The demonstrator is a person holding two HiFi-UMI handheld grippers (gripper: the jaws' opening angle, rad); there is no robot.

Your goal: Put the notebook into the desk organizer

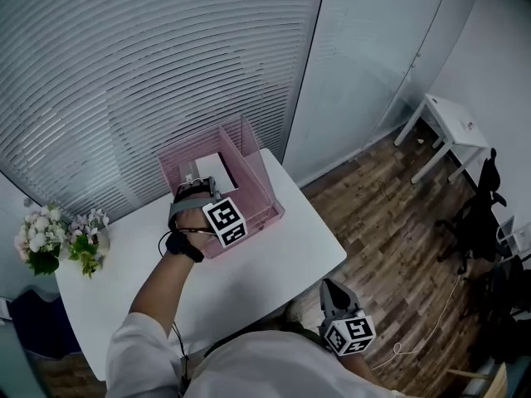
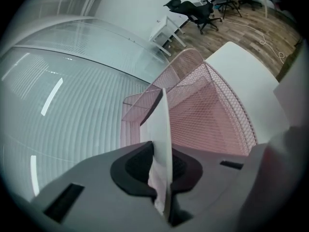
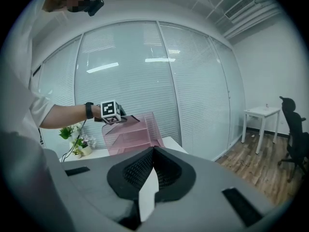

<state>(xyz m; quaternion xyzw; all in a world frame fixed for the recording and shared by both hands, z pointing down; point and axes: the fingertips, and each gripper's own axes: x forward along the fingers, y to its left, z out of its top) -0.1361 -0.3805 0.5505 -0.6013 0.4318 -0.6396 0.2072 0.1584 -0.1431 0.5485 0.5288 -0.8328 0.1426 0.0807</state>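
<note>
Pink mesh desk organizer (image 1: pixel 259 191) stands on a white table (image 1: pixel 282 259) in the head view, with the left gripper (image 1: pixel 196 185) holding the notebook (image 1: pixel 214 171) at its open top. In the left gripper view the jaws pinch the notebook's edge, and a tilt could snag it on a divider. In the right gripper view the right gripper (image 3: pixel 152 173) is closed and empty, with blinds and wood floor beyond.

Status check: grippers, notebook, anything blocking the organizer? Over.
Left gripper shut on notebook, upright. Right gripper shut, empty, held low. Notebook at pink mesh desk organizer's open top, unreleased. No obstruction seen.
</note>
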